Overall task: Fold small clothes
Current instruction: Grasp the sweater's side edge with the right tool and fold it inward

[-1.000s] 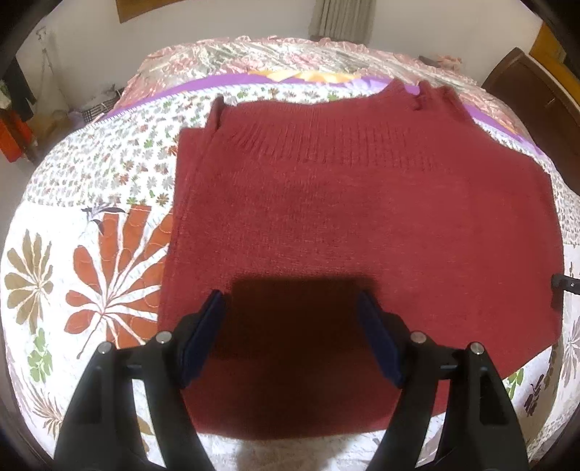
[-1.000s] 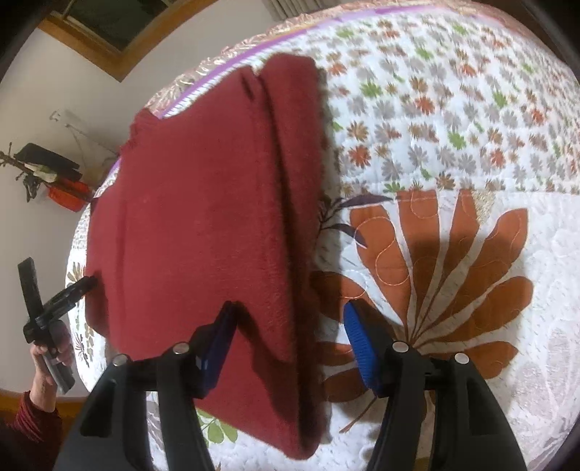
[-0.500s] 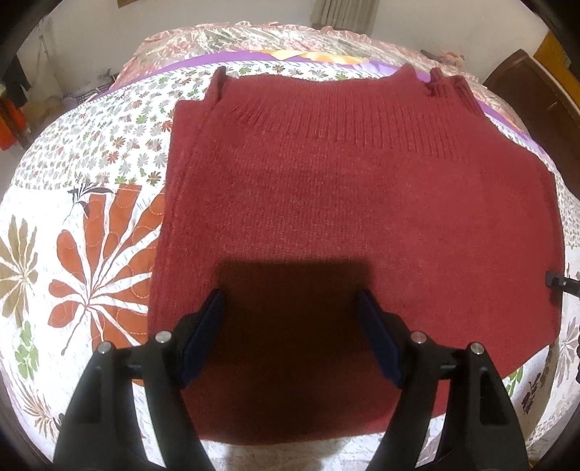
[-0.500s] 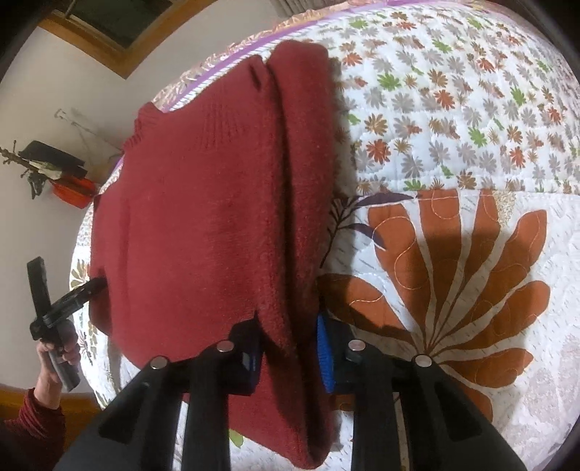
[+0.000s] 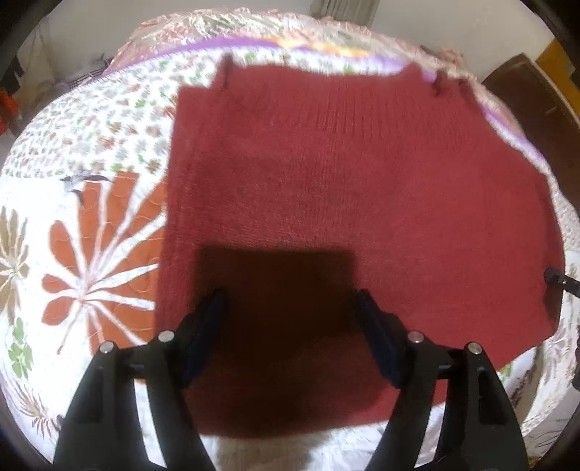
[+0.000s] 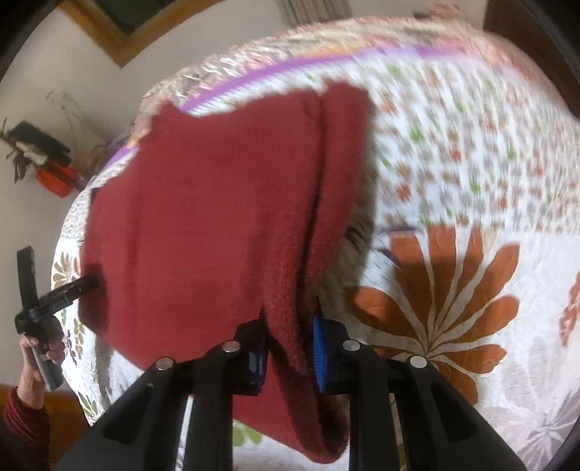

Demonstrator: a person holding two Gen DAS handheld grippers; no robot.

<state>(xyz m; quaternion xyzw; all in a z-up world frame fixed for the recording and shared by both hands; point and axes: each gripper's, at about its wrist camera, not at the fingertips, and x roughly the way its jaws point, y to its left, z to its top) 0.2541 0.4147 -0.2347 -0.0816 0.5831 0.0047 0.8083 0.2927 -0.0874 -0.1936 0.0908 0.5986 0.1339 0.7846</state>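
Note:
A dark red knitted sweater (image 5: 344,188) lies spread on the floral quilt (image 5: 90,224). In the left wrist view my left gripper (image 5: 290,319) hangs open just above the sweater's near part, its shadow on the cloth and nothing between its fingers. The right wrist view shows my right gripper (image 6: 290,337) shut on the sweater's (image 6: 203,224) folded side edge, which is raised off the quilt (image 6: 453,290) in a thick ridge. At that view's left the left gripper (image 6: 61,295), held by a hand (image 6: 40,344), reaches the sweater's far edge. The right gripper's tip (image 5: 554,279) shows at the sweater's right edge.
The bed's purple-trimmed, frilled cover (image 5: 253,32) runs behind the sweater. Dark wooden furniture (image 5: 536,108) stands at the right. A wall with a wooden frame (image 6: 119,40) and red-orange items (image 6: 54,177) lies beyond the bed. Bare quilt spreads beside the sweater.
My right gripper went from open around the sweater's side edge to shut on it, and the edge has risen off the quilt. The left gripper stayed open, shifting slightly over the sweater.

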